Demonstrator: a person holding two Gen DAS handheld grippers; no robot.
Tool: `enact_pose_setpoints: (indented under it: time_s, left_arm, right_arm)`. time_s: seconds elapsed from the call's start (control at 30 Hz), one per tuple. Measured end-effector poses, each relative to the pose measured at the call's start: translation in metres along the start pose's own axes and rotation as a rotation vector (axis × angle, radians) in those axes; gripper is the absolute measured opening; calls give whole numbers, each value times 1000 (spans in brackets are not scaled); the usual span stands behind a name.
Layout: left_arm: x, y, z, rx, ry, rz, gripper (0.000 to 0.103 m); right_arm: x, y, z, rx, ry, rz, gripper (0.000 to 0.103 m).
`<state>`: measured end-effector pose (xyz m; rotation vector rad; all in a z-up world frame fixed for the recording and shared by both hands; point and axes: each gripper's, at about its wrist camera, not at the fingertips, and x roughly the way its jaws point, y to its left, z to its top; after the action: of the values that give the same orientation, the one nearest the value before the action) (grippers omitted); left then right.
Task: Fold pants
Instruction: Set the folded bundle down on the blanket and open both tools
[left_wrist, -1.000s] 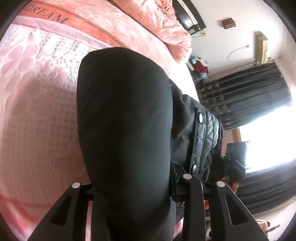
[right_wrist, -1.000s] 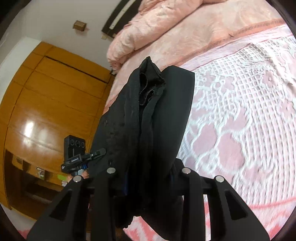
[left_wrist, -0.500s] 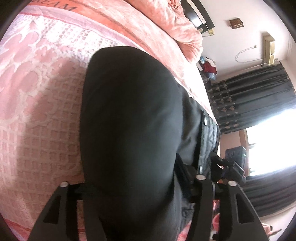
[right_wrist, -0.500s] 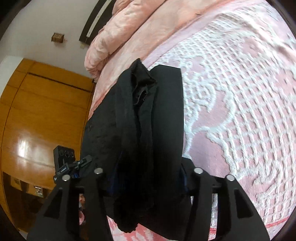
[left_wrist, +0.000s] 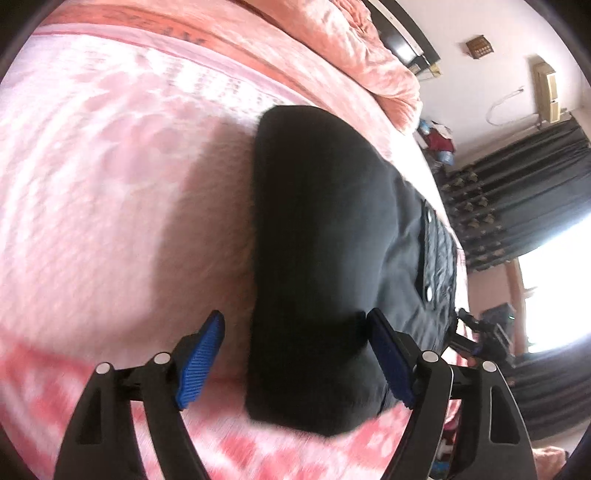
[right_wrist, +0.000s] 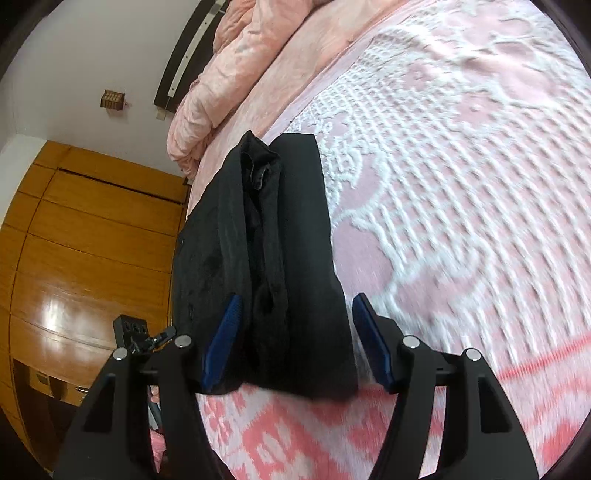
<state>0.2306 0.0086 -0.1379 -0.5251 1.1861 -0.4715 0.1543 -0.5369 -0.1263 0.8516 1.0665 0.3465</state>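
The black pants lie folded in a thick bundle on the pink bedspread. My left gripper is open, its blue pads on either side of the near end of the bundle, not squeezing it. In the right wrist view the pants show their layered folded edge. My right gripper is open too, with its blue pads on either side of the near end.
A rumpled pink quilt lies at the head of the bed, also in the right wrist view. A wooden wardrobe stands beside the bed. Dark curtains and a bright window are past the far bed edge.
Both grippers have opened and let go of the pants, which now rest on the bedspread. Both grippers have drawn back a little from the bundle.
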Motion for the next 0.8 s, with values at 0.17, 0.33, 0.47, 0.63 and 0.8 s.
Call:
enact_pose_setpoints:
  time_s: [0.17,0.33,0.47,0.63,0.8]
  left_arm:
    - [-32,-27,-37,86,-70,185,94]
    - [-51,-64,-72,83,-112,219,99]
    - [-59,-92,-93,155,-146,314,99]
    - [-63,-110,-111,192,-151,405,99]
    - [-71,-124,-127,227,-157,454,99]
  right_arm:
    - [-20,34,-36,-151,-42,-273,66]
    - [-29,66,-88,-328,-70,-492,89]
    - [-27,96,-123,-417,-101,-578,96]
    - [-27,121,-150,-435,-121,-574,100]
    - [-30,143,-157,-405,-150,-587,100]
